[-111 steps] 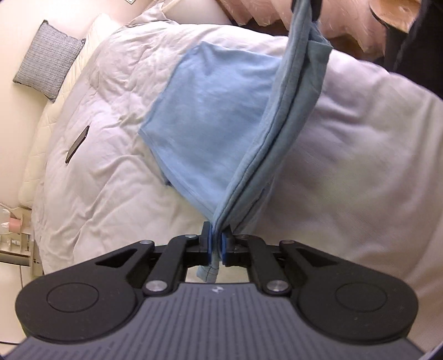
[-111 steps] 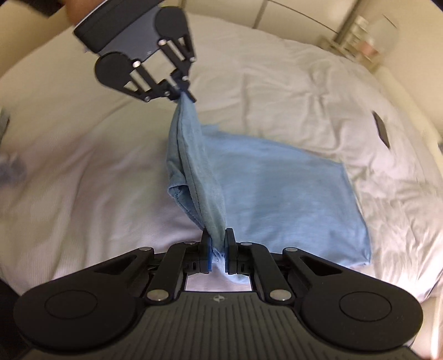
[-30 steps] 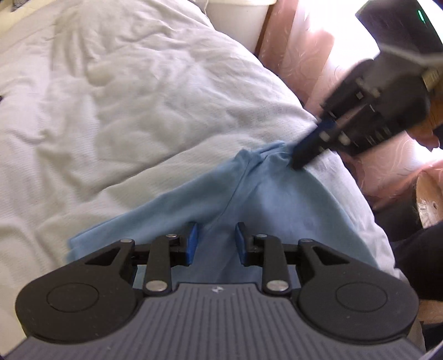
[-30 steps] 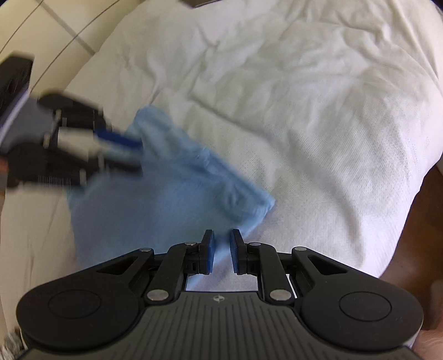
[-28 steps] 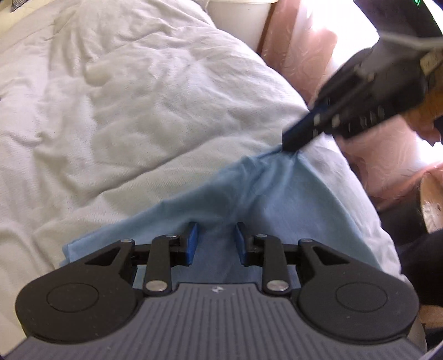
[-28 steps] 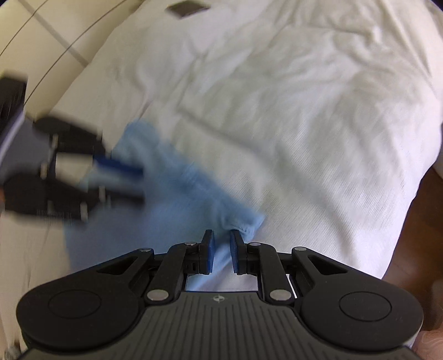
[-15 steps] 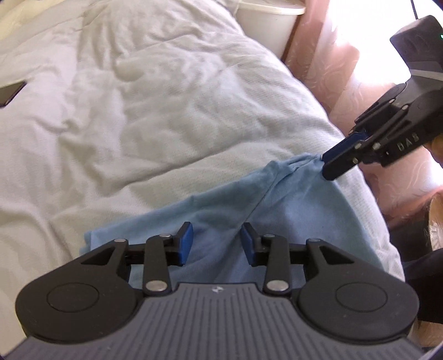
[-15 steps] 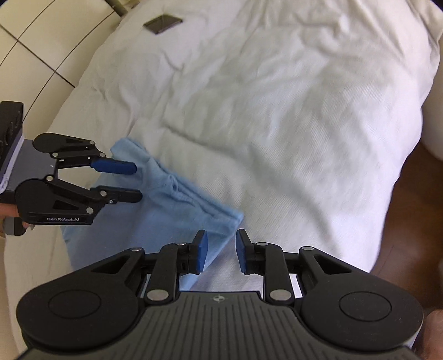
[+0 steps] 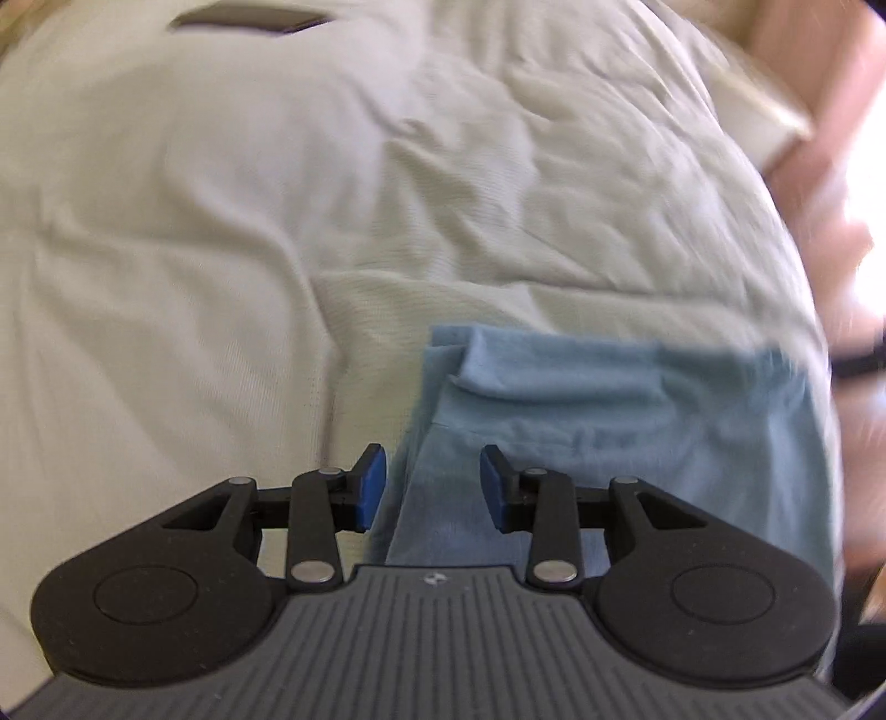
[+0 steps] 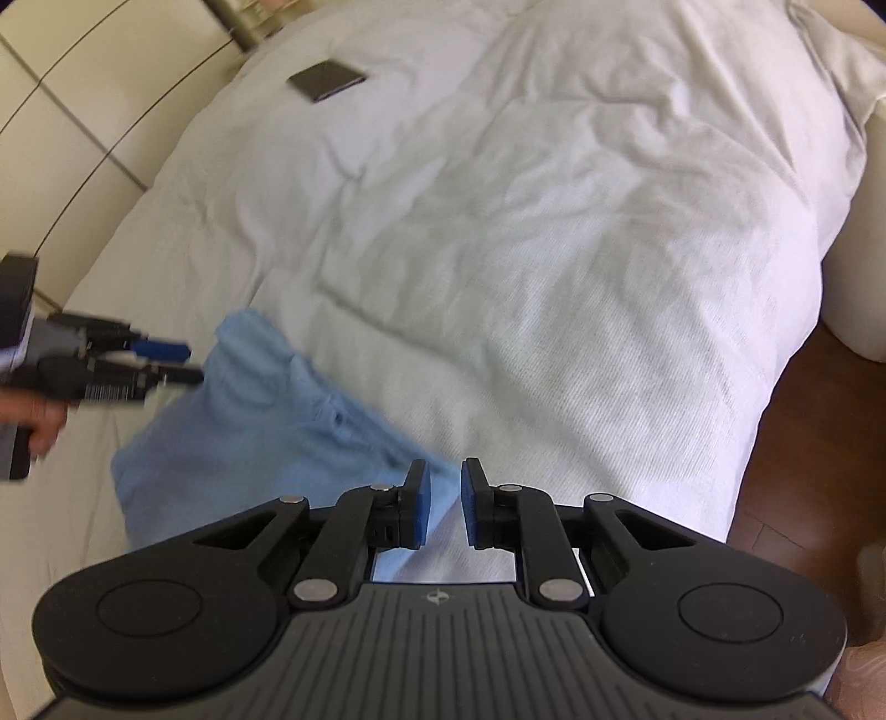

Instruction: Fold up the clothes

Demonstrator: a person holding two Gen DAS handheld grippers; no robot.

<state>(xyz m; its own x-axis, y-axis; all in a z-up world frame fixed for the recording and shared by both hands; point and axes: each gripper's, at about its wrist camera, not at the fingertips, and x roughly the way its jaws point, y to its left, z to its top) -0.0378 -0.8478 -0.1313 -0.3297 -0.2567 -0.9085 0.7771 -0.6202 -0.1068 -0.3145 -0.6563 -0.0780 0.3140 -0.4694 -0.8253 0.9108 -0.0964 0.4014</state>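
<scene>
A light blue garment lies folded and flat near the edge of a white duvet. In the left wrist view my left gripper hangs open just over the garment's left edge, its pads clear of the cloth. In the right wrist view the garment runs from my left gripper, at its far corner, down to my right gripper. The right jaws are closing, a narrow gap still between them. The garment's near corner lies under that gap, and the pads do not press on it.
A dark phone lies far up the duvet, also in the left view as the phone. Brown wood floor borders the bed on the right. A white bin and pink curtain stand beyond. A hand holds the left gripper.
My left gripper slid and rolled toward the garment's left edge; the right gripper has left its view. Both let go of the garment. The right jaws have narrowed in the last half second.
</scene>
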